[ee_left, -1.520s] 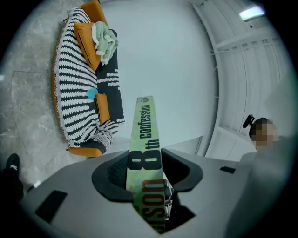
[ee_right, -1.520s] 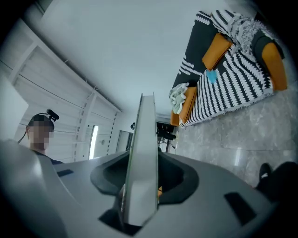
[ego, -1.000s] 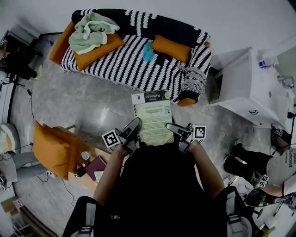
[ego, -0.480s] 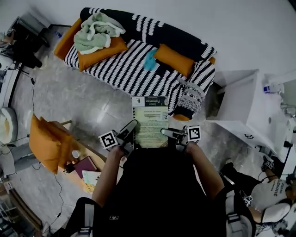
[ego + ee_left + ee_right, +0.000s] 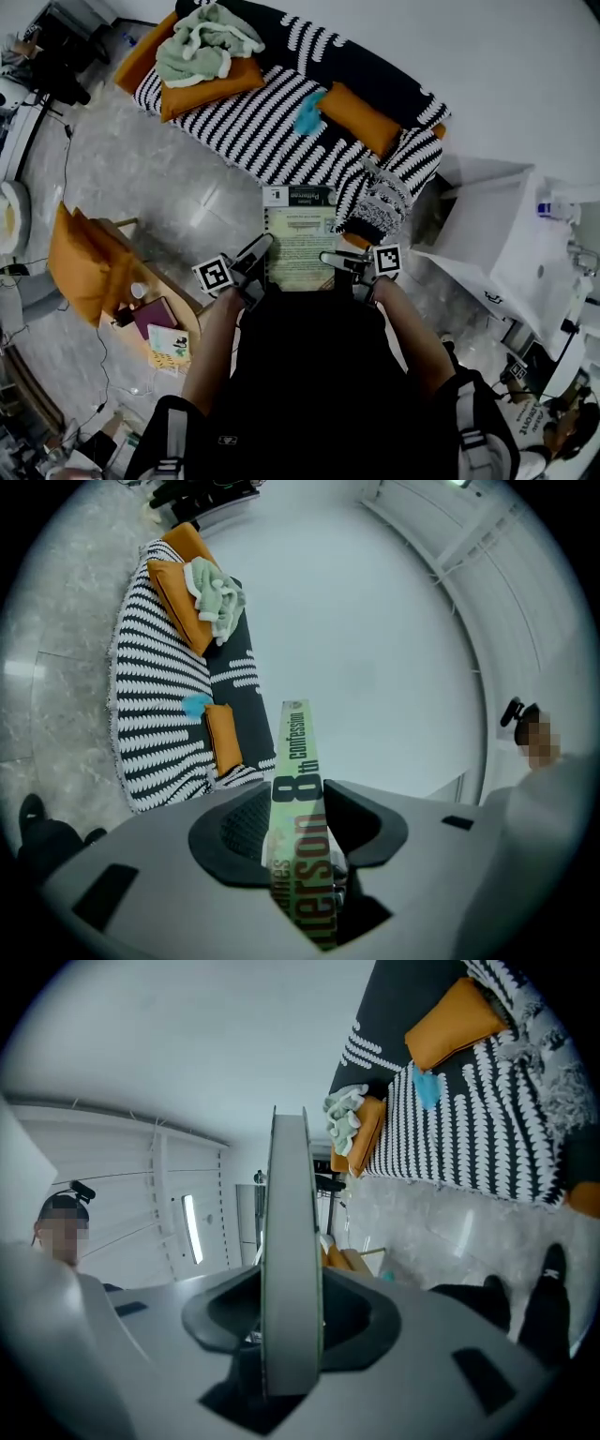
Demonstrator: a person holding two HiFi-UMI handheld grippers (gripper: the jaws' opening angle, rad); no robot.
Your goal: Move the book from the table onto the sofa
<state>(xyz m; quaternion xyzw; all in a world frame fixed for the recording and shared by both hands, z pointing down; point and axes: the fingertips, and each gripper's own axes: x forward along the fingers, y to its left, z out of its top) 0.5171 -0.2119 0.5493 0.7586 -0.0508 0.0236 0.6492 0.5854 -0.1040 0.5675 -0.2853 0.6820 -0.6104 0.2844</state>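
Left claw (image 5: 265,247) and right claw (image 5: 330,258) are each clamping one long side of the book (image 5: 300,242), jaws part-way apart and pressing on its thickness; the left one is gripping the spine side, the right one the page side.

I am holding the book flat and cover-up in the air, over the floor (image 5: 178,197) just in front of the sofa (image 5: 272,141); its far edge is hanging beside the sofa's striped armrest (image 5: 386,192); it is not yet resting on the seat.

As I judge it, my pads are biting only the half of the book farthest from the sofa, so the free end may be wanting to sag; on the page side the sheets could be sliding under my pads, letting the book twist out. That far corner is sitting close to the armrest and could be catching it if I am pushing in low. On the seat, an orange cushion (image 5: 359,117) and a blue cloth (image 5: 307,114) are lying beyond the armrest; setting down on them could be leaving the book tilted and slipping off; one claw letting go first would be swinging it.
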